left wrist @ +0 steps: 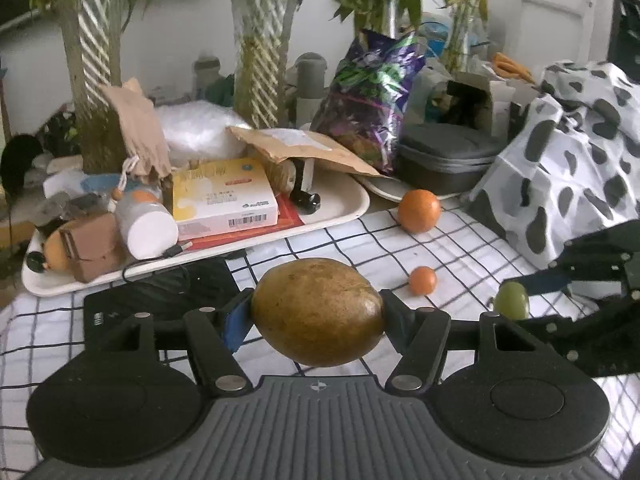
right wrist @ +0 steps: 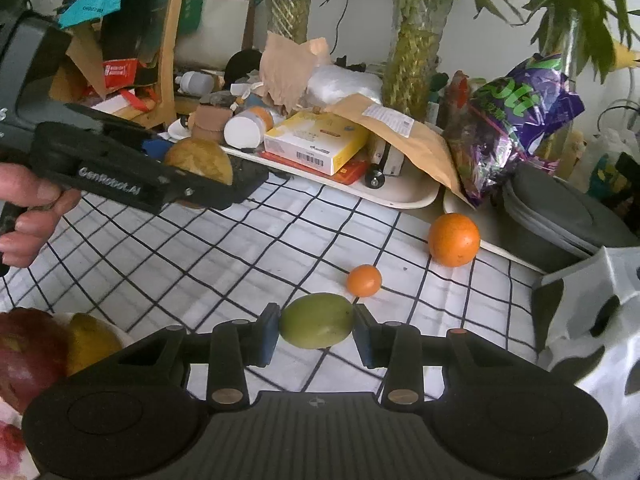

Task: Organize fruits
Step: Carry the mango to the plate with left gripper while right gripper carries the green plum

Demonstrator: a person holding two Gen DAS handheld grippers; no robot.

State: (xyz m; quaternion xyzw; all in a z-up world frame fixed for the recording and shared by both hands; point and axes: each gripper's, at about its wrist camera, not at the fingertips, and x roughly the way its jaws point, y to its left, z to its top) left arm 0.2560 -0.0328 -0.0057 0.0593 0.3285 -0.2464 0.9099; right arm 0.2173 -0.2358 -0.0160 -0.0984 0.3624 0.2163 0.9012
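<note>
Clamped on a brown fruit [left wrist: 320,312], left gripper [left wrist: 318,316], above the checked cloth [left wrist: 360,240]. Pinching a small green fruit [right wrist: 317,321], right gripper [right wrist: 316,326]; possibly apples [right wrist: 28,356], blurred, lower left.

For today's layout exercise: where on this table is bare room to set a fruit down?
Free: checked cloth between the cluttered tray and the right gripper, left of the small orange. Crowded: the tray, the grey case behind the large orange, and the near-left fruit plate.
</note>
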